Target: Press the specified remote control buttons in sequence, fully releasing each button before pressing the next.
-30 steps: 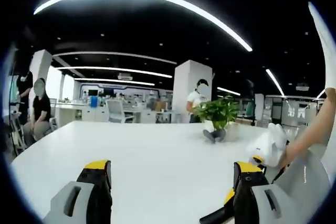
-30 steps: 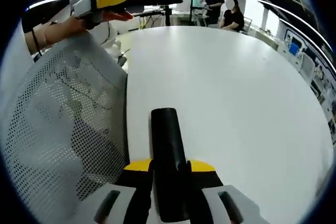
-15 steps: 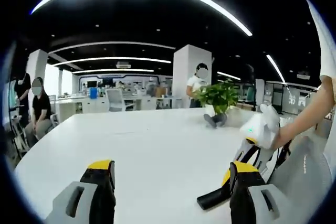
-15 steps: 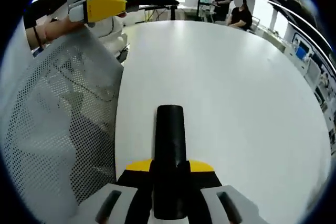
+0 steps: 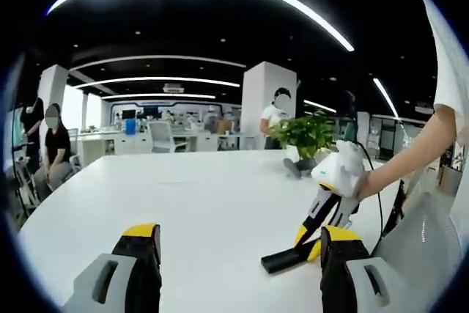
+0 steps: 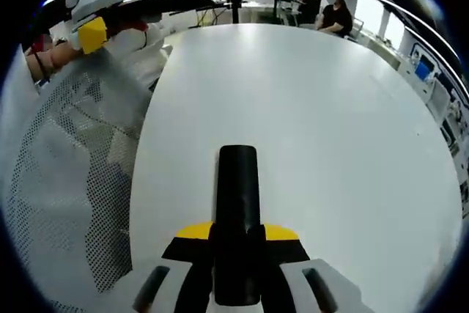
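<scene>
My right gripper [image 6: 238, 234] is shut on a black remote control [image 6: 238, 210], which sticks out forward between the yellow-tipped jaws above the white table [image 6: 330, 130]. In the left gripper view the right gripper [image 5: 322, 214] comes in from the right in a person's hand, and the remote [image 5: 282, 258] points down-left, close over the table [image 5: 205, 203]. My left gripper [image 5: 238, 254] is open, its jaws wide apart with nothing between them. It also appears at the upper left of the right gripper view as the left gripper [image 6: 94, 12]. The remote's buttons are not visible.
A white mesh chair back [image 6: 66, 181] stands against the table's near edge. A potted plant [image 5: 304, 153] sits at the table's far side. A seated person [image 5: 51, 155] is at the left end, and another person [image 5: 275, 126] stands behind the plant.
In the left gripper view the right gripper with the remote has come further in over the table, towards the left. In the right gripper view the left gripper has shifted leftwards.
</scene>
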